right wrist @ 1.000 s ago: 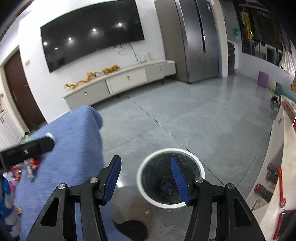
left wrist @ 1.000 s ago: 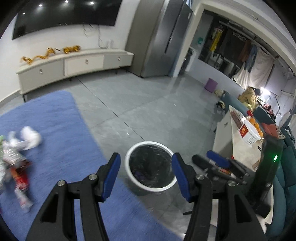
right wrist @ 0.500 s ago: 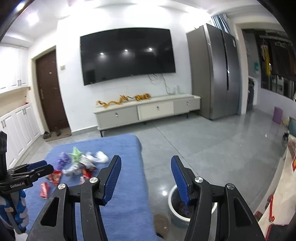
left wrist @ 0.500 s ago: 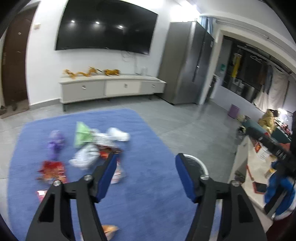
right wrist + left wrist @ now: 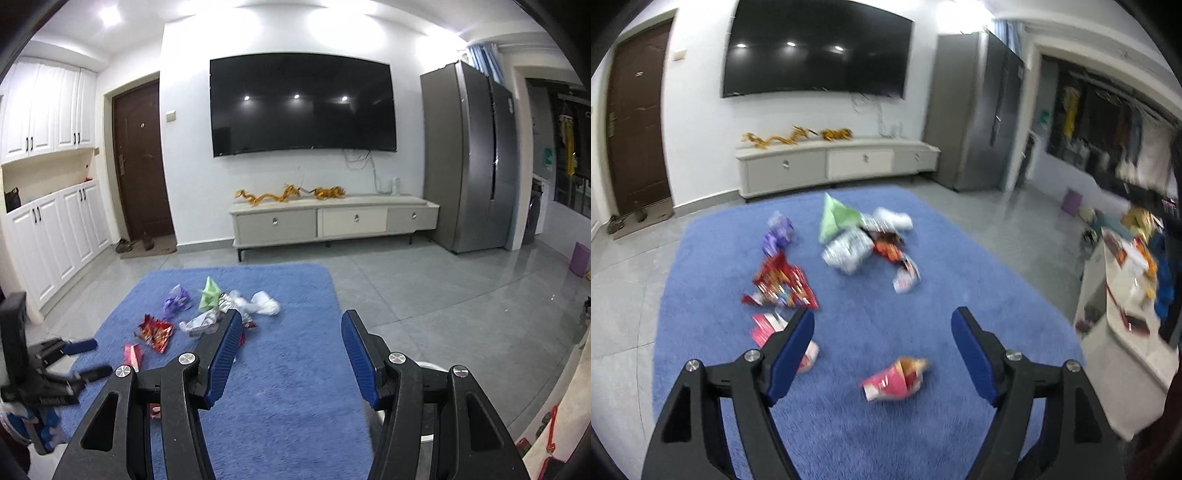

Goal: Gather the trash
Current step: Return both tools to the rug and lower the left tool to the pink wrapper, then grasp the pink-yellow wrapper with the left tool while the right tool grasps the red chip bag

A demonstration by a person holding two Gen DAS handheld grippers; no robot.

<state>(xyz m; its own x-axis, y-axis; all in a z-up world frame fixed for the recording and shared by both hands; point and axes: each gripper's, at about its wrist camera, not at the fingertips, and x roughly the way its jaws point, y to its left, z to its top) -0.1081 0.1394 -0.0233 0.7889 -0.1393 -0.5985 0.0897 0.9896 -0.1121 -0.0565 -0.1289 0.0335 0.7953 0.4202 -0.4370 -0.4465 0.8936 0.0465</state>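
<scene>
Left wrist view: left gripper jaws opening, nothing between them, above the blue rug. Snack wrappers lie scattered on the rug; a pink packet lies nearest. Right gripper parted, empty.

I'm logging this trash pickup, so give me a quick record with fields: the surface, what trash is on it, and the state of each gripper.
surface: blue shaggy rug on grey tile floor
trash nearest left gripper: pink and orange crumpled wrapper
other trash: red snack bag, silver foil bag, green wrapper, purple wrapper
left gripper: jaws opening, nothing between them
right gripper: open, empty
</scene>
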